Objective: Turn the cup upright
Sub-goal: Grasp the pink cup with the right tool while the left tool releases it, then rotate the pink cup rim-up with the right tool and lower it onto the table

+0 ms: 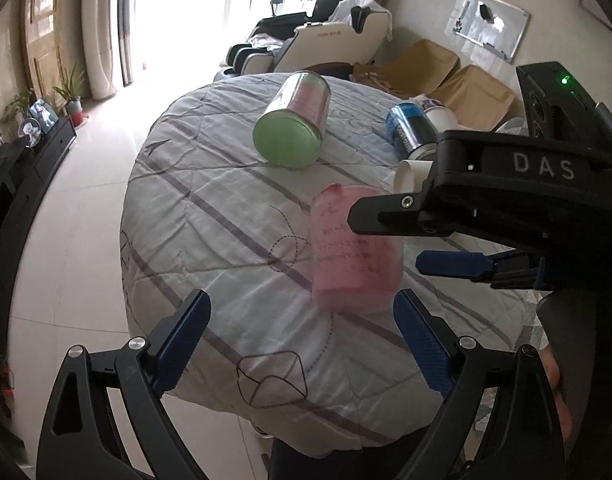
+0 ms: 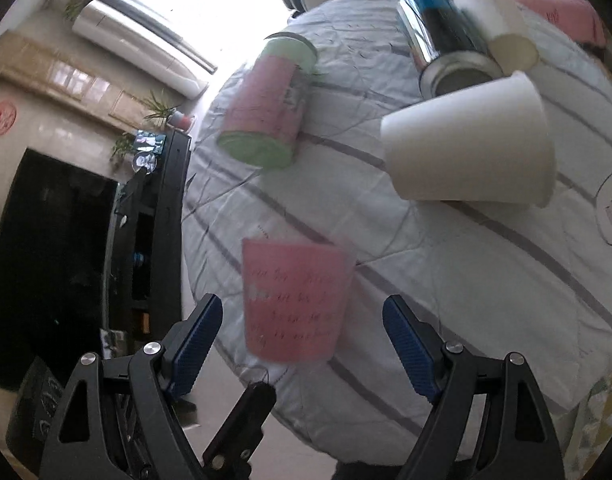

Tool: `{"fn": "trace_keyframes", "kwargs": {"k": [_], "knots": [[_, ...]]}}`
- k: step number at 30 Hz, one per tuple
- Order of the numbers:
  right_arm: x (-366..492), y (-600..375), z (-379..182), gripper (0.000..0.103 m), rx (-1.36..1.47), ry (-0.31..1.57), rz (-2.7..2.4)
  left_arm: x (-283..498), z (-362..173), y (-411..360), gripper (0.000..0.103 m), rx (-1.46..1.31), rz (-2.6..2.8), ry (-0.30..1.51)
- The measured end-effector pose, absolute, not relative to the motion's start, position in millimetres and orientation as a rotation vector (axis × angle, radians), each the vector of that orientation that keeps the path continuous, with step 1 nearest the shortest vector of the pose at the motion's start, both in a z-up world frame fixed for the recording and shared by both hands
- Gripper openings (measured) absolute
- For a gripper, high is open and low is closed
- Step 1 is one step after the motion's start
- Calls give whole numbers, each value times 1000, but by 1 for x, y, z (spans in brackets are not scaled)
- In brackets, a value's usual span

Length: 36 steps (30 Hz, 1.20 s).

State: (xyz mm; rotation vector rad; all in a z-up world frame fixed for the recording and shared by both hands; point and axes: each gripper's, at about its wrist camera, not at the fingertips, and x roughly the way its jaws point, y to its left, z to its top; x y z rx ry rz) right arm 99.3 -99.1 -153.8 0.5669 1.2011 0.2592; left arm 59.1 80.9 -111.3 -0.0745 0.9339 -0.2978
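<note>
A translucent pink cup [image 1: 352,248] with dark handwriting stands upside down on the cloth-covered round table [image 1: 209,216], near its front edge. It also shows in the right wrist view [image 2: 293,300], wide rim down. My left gripper [image 1: 301,336] is open, its fingers wide apart just in front of the cup. My right gripper [image 2: 301,340] is open, with the cup just ahead between its blue pads [image 2: 406,344], apart from them. In the left wrist view the right gripper [image 1: 386,240] reaches in from the right beside the cup.
A green-lidded jar with pink wrap [image 1: 293,120] lies on its side at the back. A blue metallic can [image 2: 446,48] and white paper cups [image 2: 470,144] lie on their sides at the right. A black TV stand [image 2: 157,240] stands beyond the table's left edge.
</note>
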Motion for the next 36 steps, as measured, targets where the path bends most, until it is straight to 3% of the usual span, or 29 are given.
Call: {"fn": "trace_keyframes", "kwargs": {"k": [6,10,29,36], "knots": [[110,-94,-165,83,597,1217,317,67,-116,79,94,-72,-316,950],[113,-89,-164,65,541,1194,339,68,-117,77,95,-69,-326,954],[79,-86,-130,65,161,856,307,79,-138,65,95,-135,-305,974],[65,-86,-132,65,102,820,274,75,-135,61,95,-126,-263,937]]}}
